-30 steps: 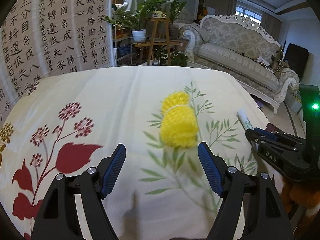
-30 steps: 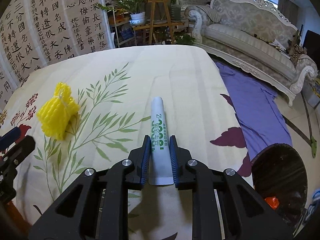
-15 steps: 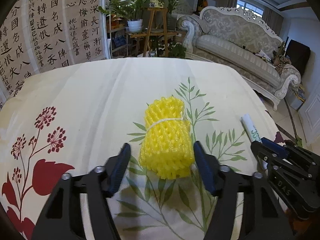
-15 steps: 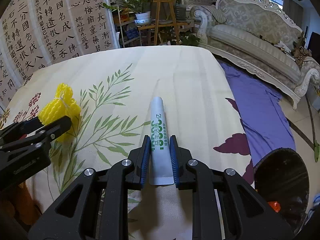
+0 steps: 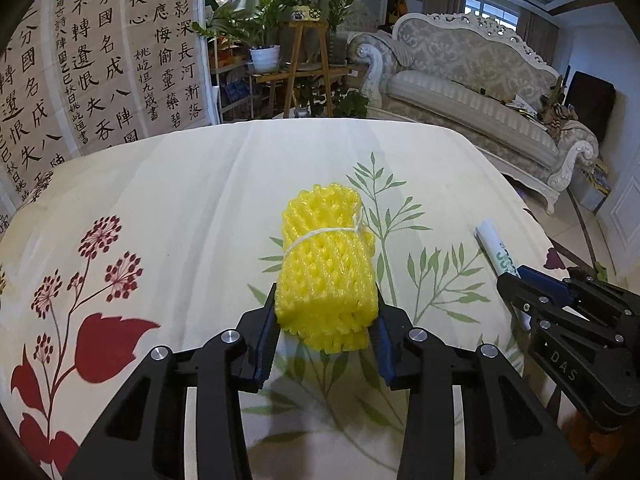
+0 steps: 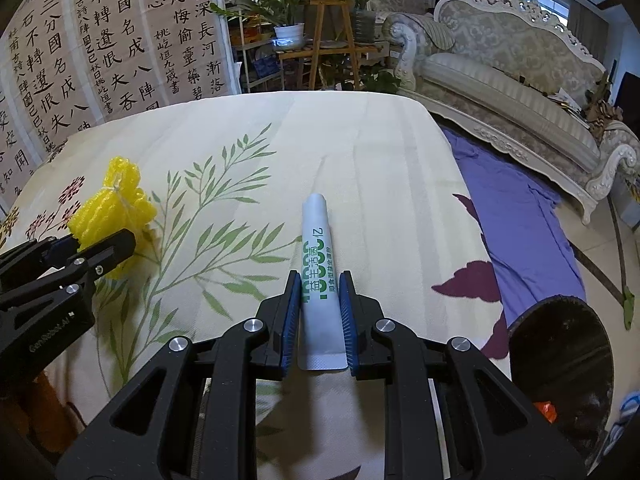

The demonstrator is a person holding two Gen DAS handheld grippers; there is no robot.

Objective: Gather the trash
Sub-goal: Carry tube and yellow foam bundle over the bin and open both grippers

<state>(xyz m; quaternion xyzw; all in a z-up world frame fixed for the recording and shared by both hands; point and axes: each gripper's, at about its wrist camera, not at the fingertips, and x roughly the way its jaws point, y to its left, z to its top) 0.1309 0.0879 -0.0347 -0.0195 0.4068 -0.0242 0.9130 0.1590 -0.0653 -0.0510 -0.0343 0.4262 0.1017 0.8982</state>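
A yellow foam net bundle (image 5: 328, 256) tied with white string lies on the flowered tablecloth (image 5: 192, 184). My left gripper (image 5: 327, 312) is closing on its near end, and both blue pads touch its sides. The same bundle (image 6: 116, 204) and the left gripper (image 6: 100, 246) show at the left of the right wrist view. My right gripper (image 6: 320, 292) is shut on a white tube with green print (image 6: 316, 240), which lies flat on the cloth and points away from me. That tube (image 5: 494, 244) and the right gripper (image 5: 520, 276) appear at the right of the left wrist view.
A dark round bin (image 6: 560, 364) with something orange inside stands on the floor beyond the table's right edge. A purple cloth (image 6: 516, 220) lies on the floor beside it. A pale sofa (image 6: 512, 80), plant stands and a calligraphy screen stand behind the table.
My left gripper moved forward around the yellow bundle and its jaws narrowed until the pads met the bundle's sides. The right gripper kept still with the tube.
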